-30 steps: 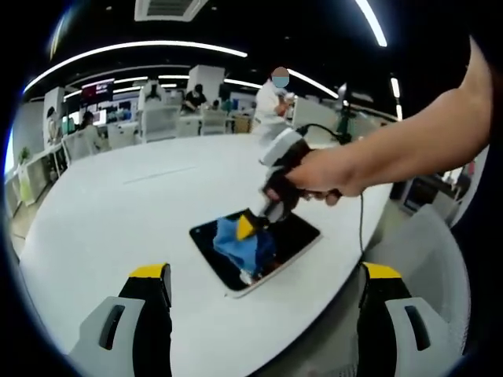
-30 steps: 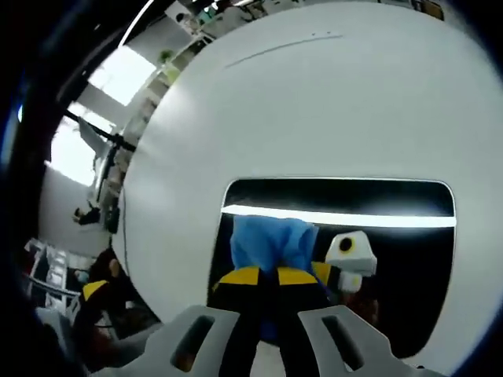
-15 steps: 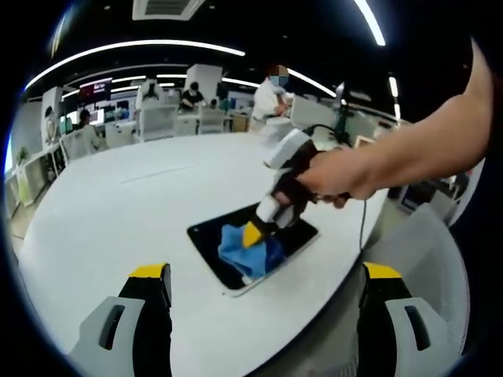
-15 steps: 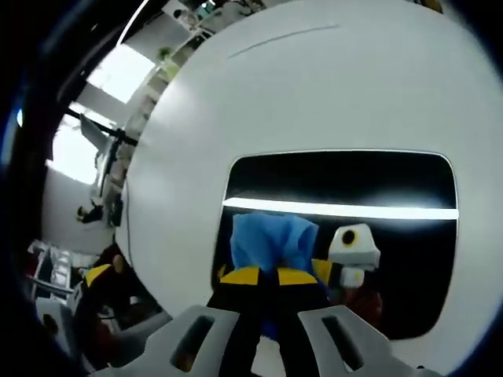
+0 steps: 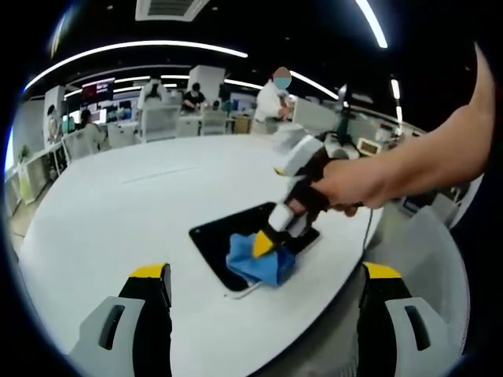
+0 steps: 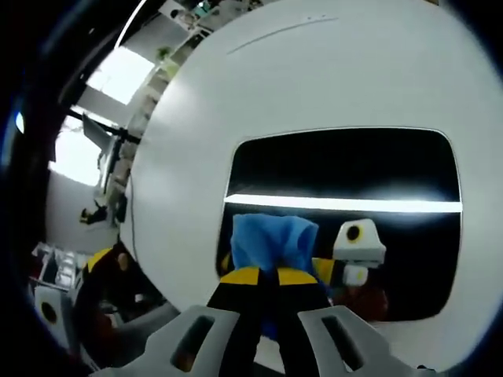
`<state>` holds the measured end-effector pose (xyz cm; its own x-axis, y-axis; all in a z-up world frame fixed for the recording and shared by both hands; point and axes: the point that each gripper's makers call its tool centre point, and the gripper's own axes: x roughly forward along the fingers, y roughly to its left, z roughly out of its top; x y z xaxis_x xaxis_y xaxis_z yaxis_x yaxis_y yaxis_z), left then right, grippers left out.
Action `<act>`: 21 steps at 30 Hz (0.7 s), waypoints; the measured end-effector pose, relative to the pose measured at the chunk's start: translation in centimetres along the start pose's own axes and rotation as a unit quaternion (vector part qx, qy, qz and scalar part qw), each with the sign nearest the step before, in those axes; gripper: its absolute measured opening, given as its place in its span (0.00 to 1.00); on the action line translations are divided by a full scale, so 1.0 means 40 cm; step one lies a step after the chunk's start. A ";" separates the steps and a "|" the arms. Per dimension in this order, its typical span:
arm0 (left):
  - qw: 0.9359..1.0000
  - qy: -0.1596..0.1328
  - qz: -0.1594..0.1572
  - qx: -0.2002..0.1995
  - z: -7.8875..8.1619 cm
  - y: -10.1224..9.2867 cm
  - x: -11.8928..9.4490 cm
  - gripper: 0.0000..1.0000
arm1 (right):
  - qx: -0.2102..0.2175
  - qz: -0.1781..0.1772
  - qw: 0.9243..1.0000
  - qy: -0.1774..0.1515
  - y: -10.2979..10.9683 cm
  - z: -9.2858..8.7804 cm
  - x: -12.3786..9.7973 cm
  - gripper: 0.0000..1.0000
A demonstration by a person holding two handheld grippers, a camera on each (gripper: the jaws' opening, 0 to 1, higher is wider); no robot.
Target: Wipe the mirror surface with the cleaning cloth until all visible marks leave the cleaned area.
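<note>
On the white tabletop (image 5: 118,212), near its front edge, lies the mirror (image 5: 216,239). The left gripper (image 5: 263,314) hovers, jaws spread apart. The right gripper (image 6: 262,276) clamps the blue cleaning cloth (image 6: 271,243) onto the mirror's near edge.

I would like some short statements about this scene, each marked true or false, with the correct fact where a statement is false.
1. The right gripper is shut on the blue cloth. True.
2. The cloth rests on the mirror. True.
3. The mirror stands upright against a wall. False: it lies flat on the white table.
4. The left gripper is pressing the cloth. False: its jaws stand wide apart near the table edge, holding nothing.
5. In the left gripper view, the cloth is at the mirror's far end. False: it is at the near end, by the table edge.
</note>
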<state>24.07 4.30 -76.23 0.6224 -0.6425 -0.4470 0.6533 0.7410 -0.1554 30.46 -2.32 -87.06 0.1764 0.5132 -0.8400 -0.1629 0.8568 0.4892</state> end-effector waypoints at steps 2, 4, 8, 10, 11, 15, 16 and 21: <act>1.000 0.000 0.001 0.001 0.000 0.001 0.000 1.00 | 0.004 0.001 1.000 -0.002 0.001 -0.008 -0.002 0.00; 1.000 0.001 0.001 0.000 0.001 0.000 0.001 1.00 | 0.009 0.004 1.000 -0.002 0.004 -0.015 -0.004 0.00; 1.000 0.001 0.001 -0.002 0.003 -0.001 0.001 1.00 | 0.014 0.010 1.000 0.001 0.006 -0.027 -0.004 0.00; 1.000 0.000 0.002 -0.002 0.004 -0.001 0.000 1.00 | 0.016 0.013 1.000 0.003 0.008 -0.033 -0.005 0.00; 1.000 -0.001 0.002 -0.002 0.004 -0.001 0.000 1.00 | 0.018 0.015 1.000 0.003 0.009 -0.035 -0.005 0.00; 1.000 -0.004 0.004 -0.003 0.006 0.000 0.000 1.00 | 0.030 0.022 0.999 0.008 0.015 -0.046 -0.008 0.00; 1.000 -0.004 0.005 -0.002 0.006 0.001 0.000 1.00 | 0.029 0.021 0.999 0.008 0.013 -0.047 -0.007 0.00; 1.000 -0.004 0.009 0.001 0.005 0.003 0.000 1.00 | 0.025 0.023 0.999 0.008 0.011 -0.047 -0.005 0.00</act>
<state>24.23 4.34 -76.09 0.6378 -0.6306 -0.4421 0.6429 0.7521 -0.1452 28.52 -2.15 -87.14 0.1543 0.5522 -0.8193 -0.1212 0.8335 0.5390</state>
